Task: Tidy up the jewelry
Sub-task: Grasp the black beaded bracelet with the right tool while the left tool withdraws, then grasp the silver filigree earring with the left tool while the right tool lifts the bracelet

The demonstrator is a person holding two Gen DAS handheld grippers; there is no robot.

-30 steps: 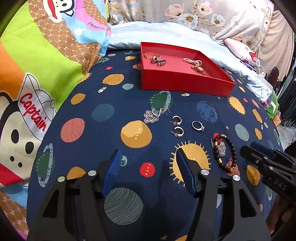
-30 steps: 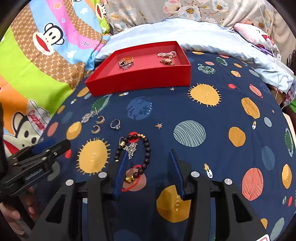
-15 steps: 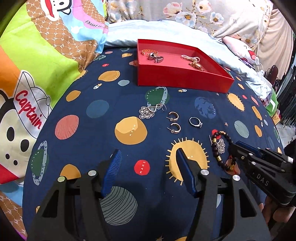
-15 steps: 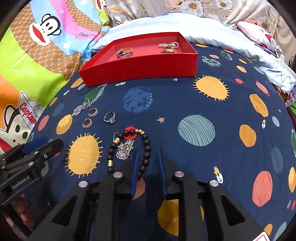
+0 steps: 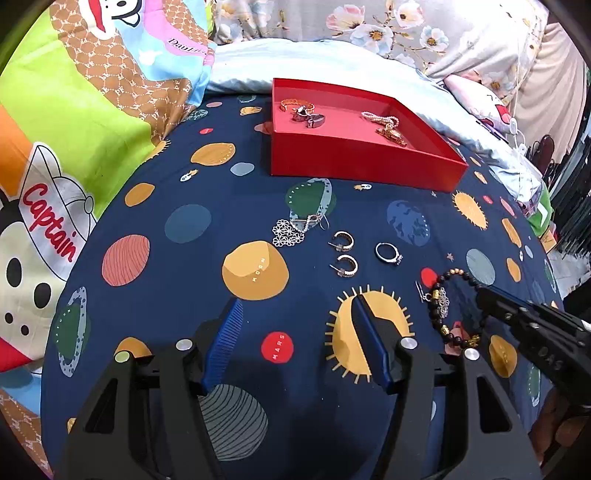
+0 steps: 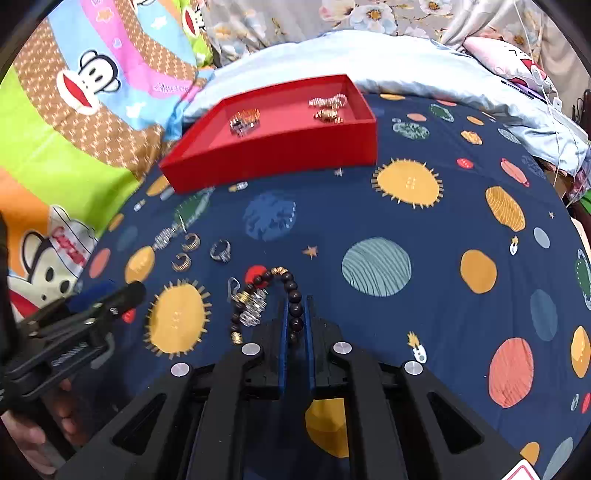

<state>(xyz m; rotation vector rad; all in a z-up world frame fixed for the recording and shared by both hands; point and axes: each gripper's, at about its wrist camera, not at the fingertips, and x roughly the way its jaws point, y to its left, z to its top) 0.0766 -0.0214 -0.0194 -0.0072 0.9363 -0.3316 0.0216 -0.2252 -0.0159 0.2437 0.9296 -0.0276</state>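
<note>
Even, bright indoor light is falling across both views, with colours reading saturated and no strong glare showing. The left claw point(image 5: 295, 343) is casting only soft, faint shadows on the bedspread point(image 5: 207, 206) beneath it. Fisheye distortion is bending everything far from each claw, and black vignetting is rounding the corners. In the right wrist view, the left claw point(image 6: 107, 295) and the jewelry ahead of the right claw point(image 6: 295, 325) are smearing slightly with motion blur.

A home bedroom: a bed spread with a navy planet-print quilt point(image 5: 207, 206), a cartoon-monkey blanket point(image 5: 74, 122) beside it, floral pillows point(image 5: 369, 26) at the head.
</note>
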